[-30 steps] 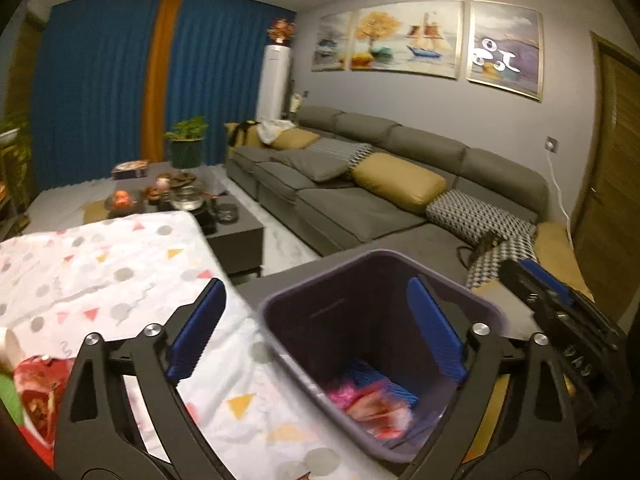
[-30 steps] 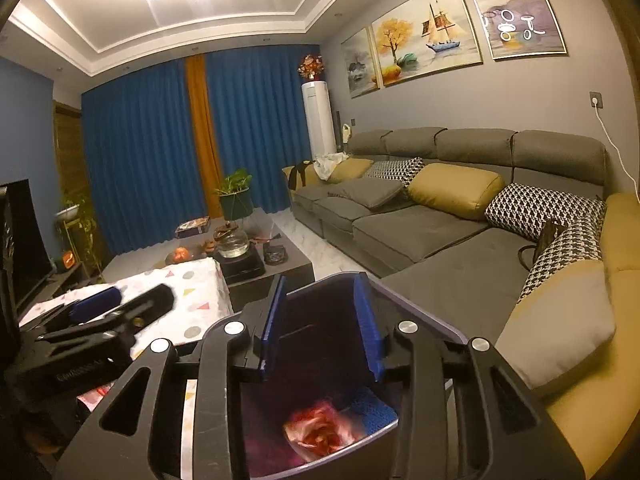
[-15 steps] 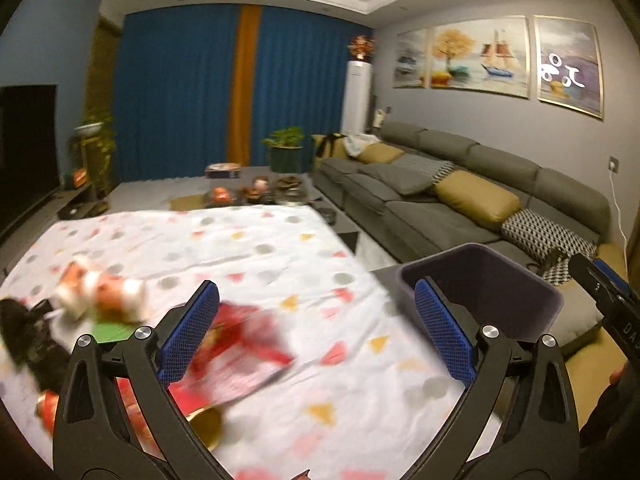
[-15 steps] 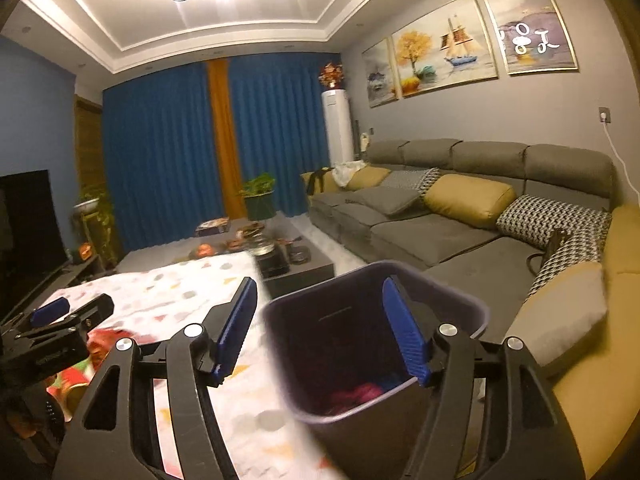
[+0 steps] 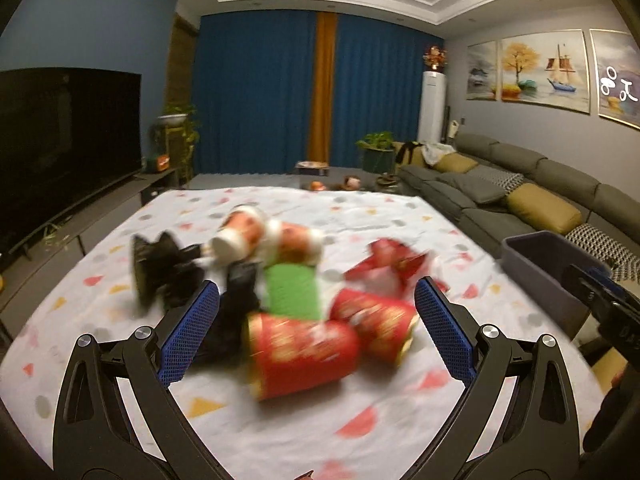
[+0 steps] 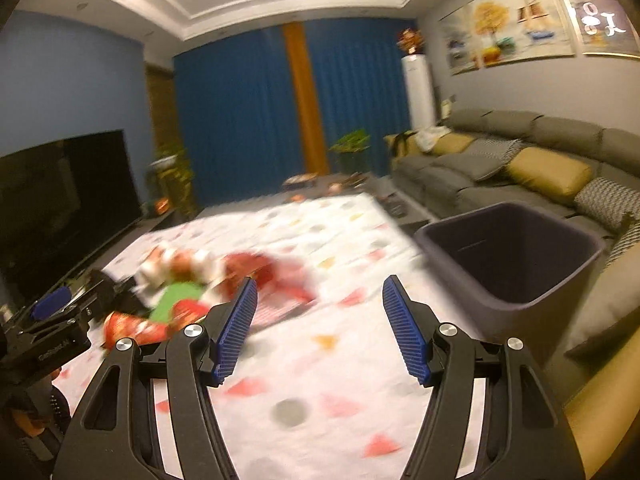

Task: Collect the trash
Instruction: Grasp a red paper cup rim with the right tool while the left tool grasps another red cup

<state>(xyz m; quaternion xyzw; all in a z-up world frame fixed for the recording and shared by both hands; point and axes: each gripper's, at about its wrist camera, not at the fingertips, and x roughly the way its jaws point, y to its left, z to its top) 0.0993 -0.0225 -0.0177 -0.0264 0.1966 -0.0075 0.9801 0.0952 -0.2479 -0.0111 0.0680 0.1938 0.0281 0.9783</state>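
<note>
Trash lies heaped on the worktop (image 5: 280, 432) straight ahead of my left claw (image 5: 316, 332), whose blue pads are spread wide with nothing between them. Nearest, a red can (image 5: 302, 354) on its side sits between the two fingers, with a second red can (image 5: 376, 326) just beside it toward the right finger. Behind them lies a green wrapper (image 5: 292, 290), and beyond that two red-and-white cups (image 5: 268, 240) rest on their sides, touching one another. Left of the cups is a crumpled black bag (image 5: 160, 270); right of them, a torn red packet (image 5: 390, 266). All of this is blurred, so labels cannot be read.

My right claw (image 6: 318, 330) is likewise spread open and empty, held over a bare patch of the patterned white cloth. The heap lies to its left, near the left finger rather than between the pads; the red packet (image 6: 268, 276) is the closest piece. A dark purple trash bin (image 6: 516, 256) stands just off the worktop's right edge, near the right finger; its contents are not visible from here.

Farther back, a grey sofa (image 5: 520, 200) with mustard cushions runs along the right wall, a television (image 5: 64, 148) stands on the left, and blue curtains (image 5: 260, 92) close off the far end.
</note>
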